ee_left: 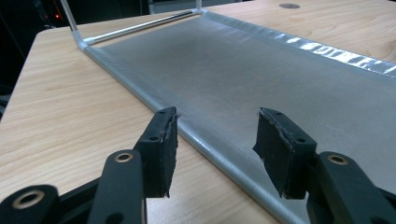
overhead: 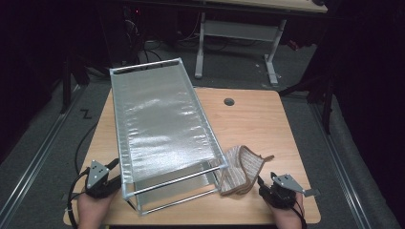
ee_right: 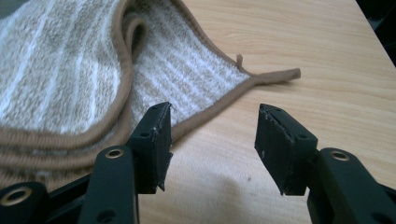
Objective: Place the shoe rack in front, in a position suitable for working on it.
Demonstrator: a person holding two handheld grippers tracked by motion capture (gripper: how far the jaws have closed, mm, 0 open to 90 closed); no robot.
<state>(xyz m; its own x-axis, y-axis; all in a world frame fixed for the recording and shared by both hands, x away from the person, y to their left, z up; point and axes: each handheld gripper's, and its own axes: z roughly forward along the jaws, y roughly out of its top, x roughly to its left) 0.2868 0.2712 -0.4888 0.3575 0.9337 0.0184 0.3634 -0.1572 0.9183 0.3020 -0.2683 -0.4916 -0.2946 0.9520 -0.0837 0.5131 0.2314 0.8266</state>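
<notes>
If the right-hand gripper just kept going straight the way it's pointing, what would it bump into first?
Probably the striped towel. The right gripper has open jaws with bare table between them, but the towel's brown edge lies just ahead, by its left jaw. Depth is hard to judge.

Rack blocks the middle, right side open
The metal rack fills the frame's centre-left; bare desk lies open upper right, with the striped cloth lower right.

Beige, white-striped towel; silver rack; light wood-grain table.
</notes>
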